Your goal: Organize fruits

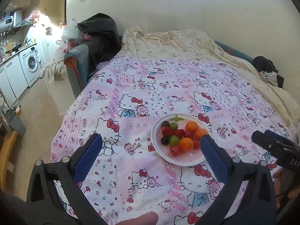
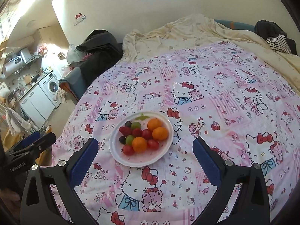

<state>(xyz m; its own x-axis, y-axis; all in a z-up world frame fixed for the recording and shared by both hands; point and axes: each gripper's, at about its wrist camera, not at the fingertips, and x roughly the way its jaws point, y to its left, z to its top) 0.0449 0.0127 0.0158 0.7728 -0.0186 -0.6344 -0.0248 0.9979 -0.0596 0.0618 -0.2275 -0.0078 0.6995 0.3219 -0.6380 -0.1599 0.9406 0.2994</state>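
Note:
A white plate [image 1: 159, 151] [image 2: 120, 157] sits on the pink cartoon-cat cloth. It holds three oranges [image 1: 186, 144] [image 2: 139, 144], red strawberries [image 1: 166, 131] [image 2: 125, 130], red cherry tomatoes [image 1: 175, 150] [image 2: 128, 149], green grapes [image 1: 174, 139] [image 2: 129, 139] and dark grapes [image 1: 165, 140] [image 2: 122, 139]. My left gripper [image 1: 151, 142] is open and empty above the cloth, its right finger beside the plate's right rim. My right gripper [image 2: 145, 148] is open and empty, with the plate ahead between its fingers. Each gripper shows at the other view's edge.
The cloth [image 1: 168, 86] [image 2: 215, 93] covers a table or bed. A cream blanket [image 1: 178, 43] lies bunched behind it. Dark bags [image 1: 101, 31] and a chair [image 1: 78, 65] stand at the left. Striped clothes [image 1: 270, 76] lie at the right. A kitchen with a washing machine [image 1: 31, 63] is far left.

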